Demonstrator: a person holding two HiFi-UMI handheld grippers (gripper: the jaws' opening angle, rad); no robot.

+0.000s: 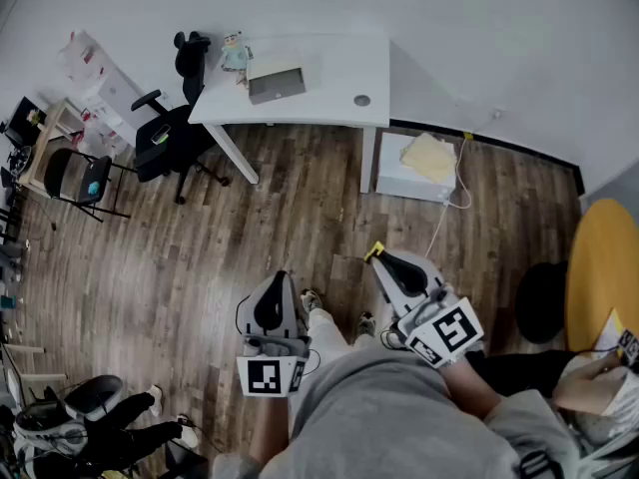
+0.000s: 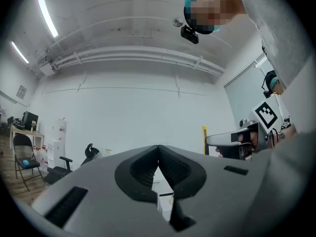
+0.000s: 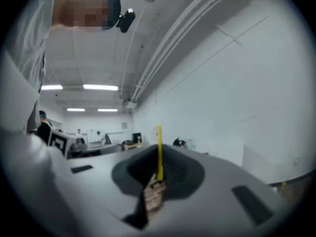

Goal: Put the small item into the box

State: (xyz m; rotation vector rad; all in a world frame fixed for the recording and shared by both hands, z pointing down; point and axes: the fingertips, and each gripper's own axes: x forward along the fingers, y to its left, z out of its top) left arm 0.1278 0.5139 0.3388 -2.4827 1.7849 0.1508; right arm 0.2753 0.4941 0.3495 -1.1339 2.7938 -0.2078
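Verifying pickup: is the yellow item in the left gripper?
No, the left gripper is shut on nothing; the right gripper clamps the yellow item.

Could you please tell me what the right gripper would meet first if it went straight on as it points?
Holding the yellow item, the right gripper points over wooden floor towards the white table by the wall. Nothing nearer seems in line, so probably the table first, though depth is unclear.

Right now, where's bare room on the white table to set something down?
Bare: the right half of the white table, between the box and the round spot, plus the near-edge strip in front of the box. Crowded: back-left corner, where the small figure stands beside the box.
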